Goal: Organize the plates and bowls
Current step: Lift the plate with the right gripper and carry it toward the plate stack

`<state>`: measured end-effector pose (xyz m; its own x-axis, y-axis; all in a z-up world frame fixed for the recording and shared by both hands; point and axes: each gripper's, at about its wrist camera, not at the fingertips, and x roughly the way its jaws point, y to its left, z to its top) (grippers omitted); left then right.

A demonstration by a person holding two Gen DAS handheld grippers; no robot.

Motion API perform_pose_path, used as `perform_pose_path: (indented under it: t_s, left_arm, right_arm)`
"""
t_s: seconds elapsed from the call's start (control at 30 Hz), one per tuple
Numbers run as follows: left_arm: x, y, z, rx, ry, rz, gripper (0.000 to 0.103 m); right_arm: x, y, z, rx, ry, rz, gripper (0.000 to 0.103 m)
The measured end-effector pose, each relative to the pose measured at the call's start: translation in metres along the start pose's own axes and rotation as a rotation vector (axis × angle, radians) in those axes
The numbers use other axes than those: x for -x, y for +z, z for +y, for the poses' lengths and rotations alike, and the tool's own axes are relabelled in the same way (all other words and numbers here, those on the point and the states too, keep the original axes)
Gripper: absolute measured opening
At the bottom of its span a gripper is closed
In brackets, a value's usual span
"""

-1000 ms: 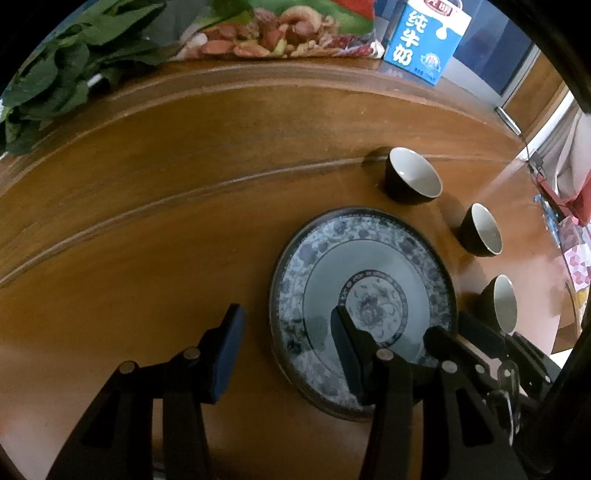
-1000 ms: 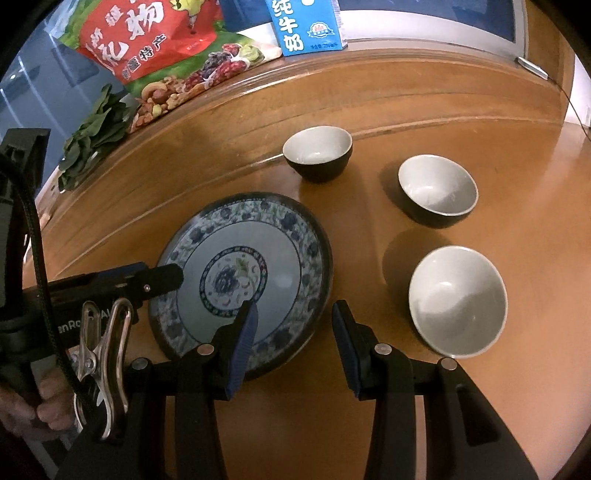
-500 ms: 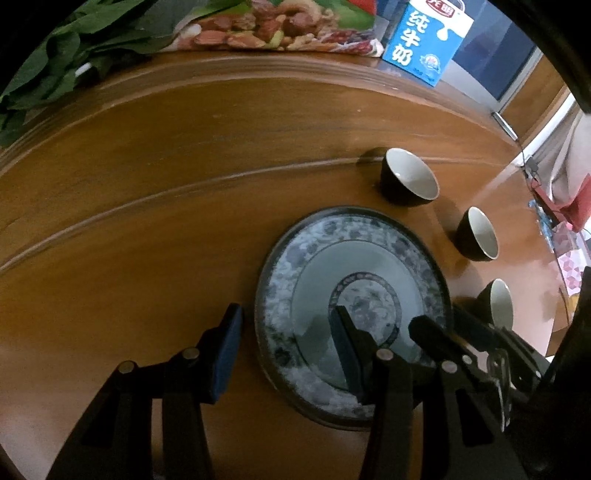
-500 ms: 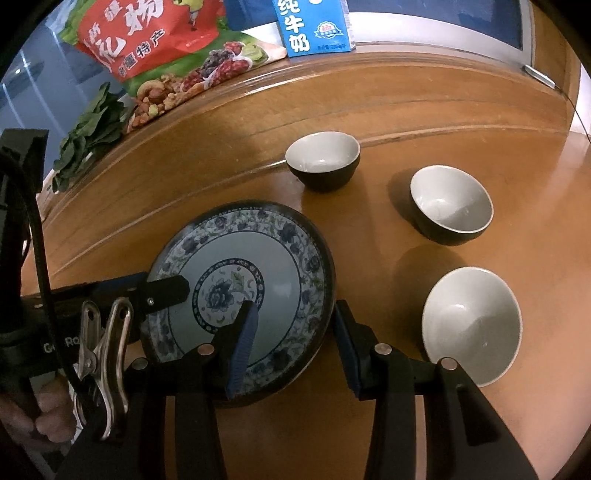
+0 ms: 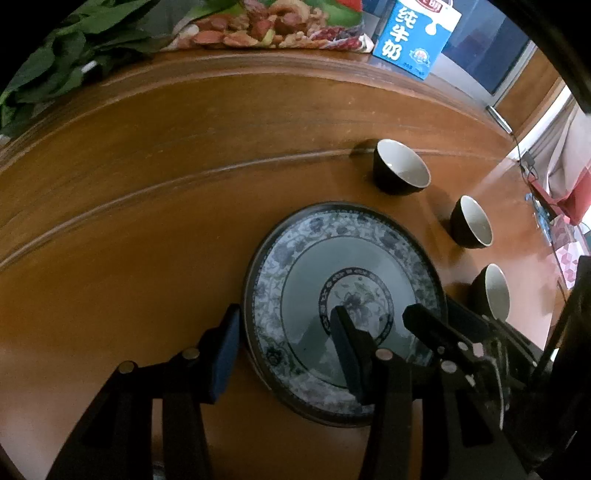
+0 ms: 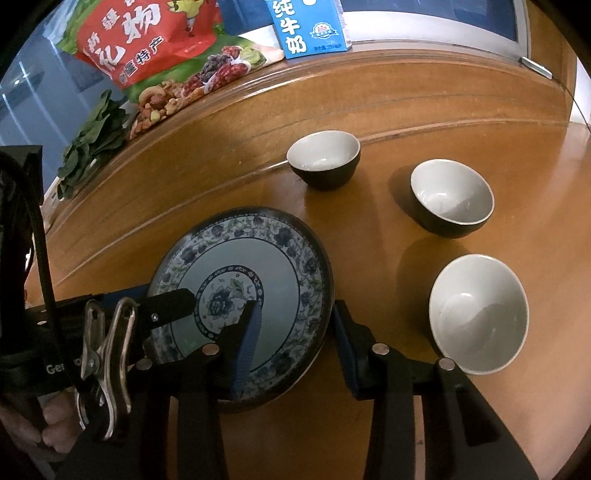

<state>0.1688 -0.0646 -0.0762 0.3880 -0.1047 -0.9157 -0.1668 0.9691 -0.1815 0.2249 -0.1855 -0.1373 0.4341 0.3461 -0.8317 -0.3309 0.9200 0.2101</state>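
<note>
Right wrist view, item one: blue-and-white floral plate, flat on the wooden table, left of three dark bowls with pale insides. The right gripper straddles the plate's near right rim, one blue pad over the plate's face and one outside the edge; the pads do not visibly press, so I read the jaws as parted around the rim and not yet clamped. They have just been narrowing slightly, the rim between them.

Item two: left gripper, seen in the left wrist view, straddles the opposite rim of the plate the same way, inner finger over the painted centre, outer finger on bare wood just beside the edge; jaws parted, no grip evident. Taking both sides probably serves to lift or shift a wide, flat dish evenly.

Item three: far bowl, middle bowl, near bowl, each upright, empty, apart from one another and the plate.

Item four, background: milk carton, red snack bag, leafy greens along the table's far edge, clear of the work.
</note>
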Motion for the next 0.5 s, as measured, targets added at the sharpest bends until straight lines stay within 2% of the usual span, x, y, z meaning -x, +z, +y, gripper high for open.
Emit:
perform_pose_path:
  t_s: [0.5]
  left_arm:
    - [0.034,-0.012,-0.004,-0.003,0.001,-0.062,0.05]
  right_arm:
    - [0.03,-0.01,0.015,0.004,0.015,-0.019,0.041]
